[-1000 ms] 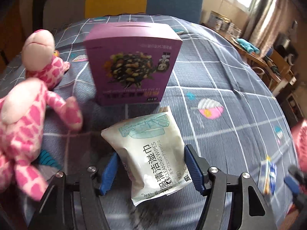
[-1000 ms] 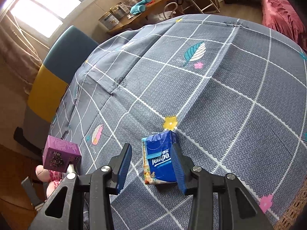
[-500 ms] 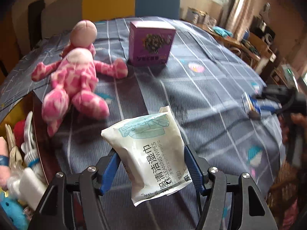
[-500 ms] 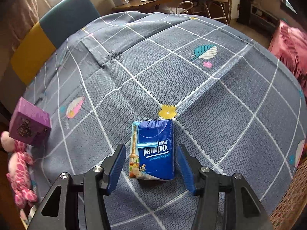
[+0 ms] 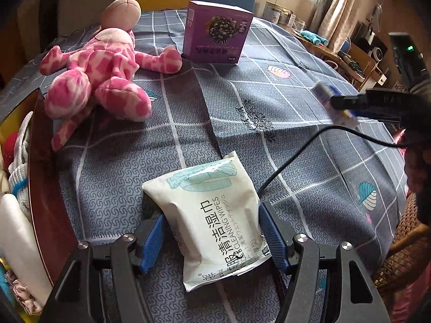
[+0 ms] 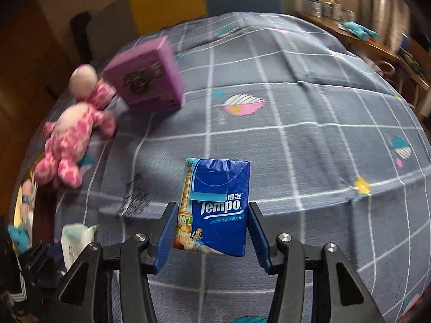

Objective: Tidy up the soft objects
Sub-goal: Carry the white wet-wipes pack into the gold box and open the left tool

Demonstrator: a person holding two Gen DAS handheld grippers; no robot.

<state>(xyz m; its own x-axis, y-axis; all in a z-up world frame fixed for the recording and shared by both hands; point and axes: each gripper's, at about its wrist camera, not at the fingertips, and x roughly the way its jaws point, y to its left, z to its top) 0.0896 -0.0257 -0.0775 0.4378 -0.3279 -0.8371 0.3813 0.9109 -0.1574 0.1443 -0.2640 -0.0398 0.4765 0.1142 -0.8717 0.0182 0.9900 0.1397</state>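
Lying on the checked cloth (image 5: pixel 309 134) are a pink plush (image 5: pixel 99 75) and a purple box (image 5: pixel 216 33), side by side at the far end. Nearer, the left gripper (image 5: pixel 210 238) pinches a wipes pack (image 5: pixel 212 215) by its sides, up off the cloth. The right gripper (image 6: pixel 211 235) has a blue tissue pack (image 6: pixel 215 204) between its jaws, which are closing. Both packs are squishy and slippery, so a loose squeeze could let one slide out and drop.

grey checked tablecloth (image 5: pixel 269 86), pink plush toy (image 5: pixel 102 72) lying, purple box (image 5: pixel 216 32) standing
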